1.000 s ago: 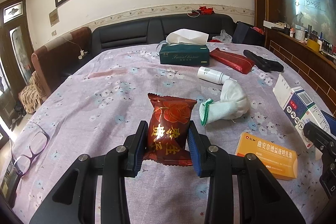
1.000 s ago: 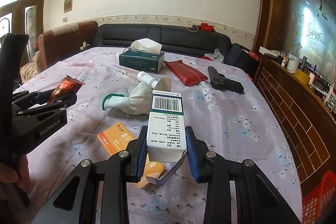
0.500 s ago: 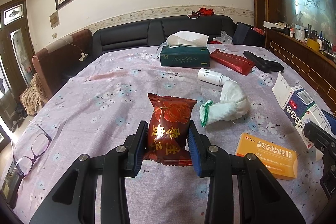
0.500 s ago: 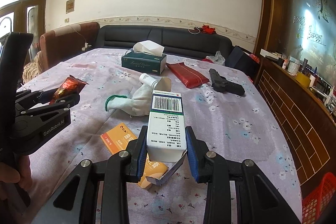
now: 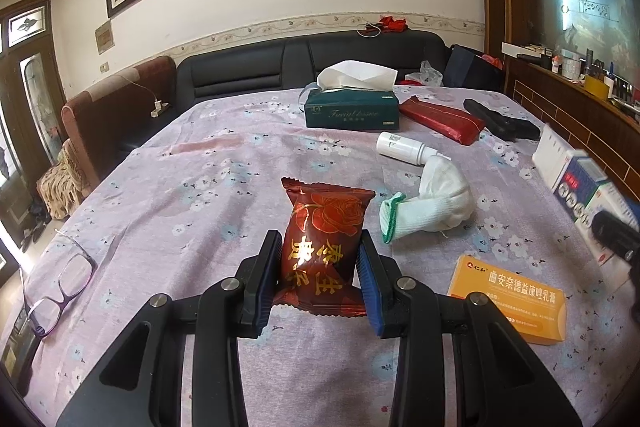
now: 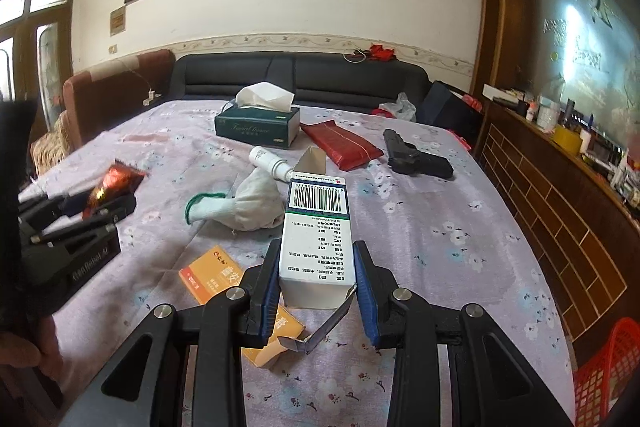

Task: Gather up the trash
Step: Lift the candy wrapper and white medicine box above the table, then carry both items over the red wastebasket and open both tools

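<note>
My left gripper (image 5: 320, 263) is shut on a dark red snack wrapper (image 5: 324, 239) with gold lettering and holds it above the flowered tablecloth. My right gripper (image 6: 316, 271) is shut on an empty white medicine box (image 6: 316, 227) with a barcode and open flaps, held above the table. The wrapper (image 6: 112, 183) and left gripper (image 6: 100, 203) also show at the left of the right wrist view. The medicine box (image 5: 576, 183) shows at the right edge of the left wrist view. An orange medicine box (image 5: 516, 303) lies flat on the cloth; it also shows under the right gripper (image 6: 212, 275).
On the table lie a white glove (image 5: 432, 203), a white bottle (image 5: 404, 147), a green tissue box (image 5: 352, 111), a red pouch (image 5: 440, 119), a black pistol-shaped object (image 6: 416, 159) and glasses (image 5: 60, 291). A red basket (image 6: 604, 375) stands on the floor at the right. A sofa is behind.
Both grippers have moved slightly, still holding their items; the right wrist view has shifted a little and the left gripper looks blurred in it. Nothing was taken hold of or let go.
</note>
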Tool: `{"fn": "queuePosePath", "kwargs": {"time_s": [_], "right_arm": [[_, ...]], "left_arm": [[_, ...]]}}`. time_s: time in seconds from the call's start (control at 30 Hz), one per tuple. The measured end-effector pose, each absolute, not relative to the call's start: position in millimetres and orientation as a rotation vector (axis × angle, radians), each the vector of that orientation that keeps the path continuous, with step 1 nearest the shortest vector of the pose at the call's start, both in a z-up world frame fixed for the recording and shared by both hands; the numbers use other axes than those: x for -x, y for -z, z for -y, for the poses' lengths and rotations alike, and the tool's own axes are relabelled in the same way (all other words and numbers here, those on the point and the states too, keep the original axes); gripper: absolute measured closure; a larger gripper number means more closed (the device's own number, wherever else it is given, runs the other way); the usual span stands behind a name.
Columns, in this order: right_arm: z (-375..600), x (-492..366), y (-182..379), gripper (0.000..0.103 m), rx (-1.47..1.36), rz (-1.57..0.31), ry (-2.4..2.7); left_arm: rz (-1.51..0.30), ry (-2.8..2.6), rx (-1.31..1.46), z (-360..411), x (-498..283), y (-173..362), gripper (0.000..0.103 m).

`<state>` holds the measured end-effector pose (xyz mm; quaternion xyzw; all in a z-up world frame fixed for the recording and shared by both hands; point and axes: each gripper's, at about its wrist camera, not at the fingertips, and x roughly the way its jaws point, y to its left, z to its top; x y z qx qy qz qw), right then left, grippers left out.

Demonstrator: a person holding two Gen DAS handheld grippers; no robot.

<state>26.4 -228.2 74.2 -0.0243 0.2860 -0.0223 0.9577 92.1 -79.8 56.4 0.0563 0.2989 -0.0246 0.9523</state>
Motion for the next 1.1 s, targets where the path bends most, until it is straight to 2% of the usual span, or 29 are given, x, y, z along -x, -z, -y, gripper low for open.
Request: {"fn": "queuePosePath", "kwargs": {"time_s": [0.3,0.57,0.8,1.1], "right_arm": [[249,20,-93,0.067,-0.074,-0.616,0.011],[294,80,-96,0.067,-0.175,-0.641,0.037],[349,139,-96,0.067,-0.26,-0.62,0.119],[469,217,-119,0.066,-0.38,-0.519,0.343]], "left_arm": [[-0.605,0.086,-0.125,84,-85,-65,0.067],[-0.644,0.242,-0.112,111,-34,-78,0.068],[-0.673,0.46,-0.165,182,24,-82,0.067],[-0.716,0.803,-0.19,317,75,-102,0.067]]}}
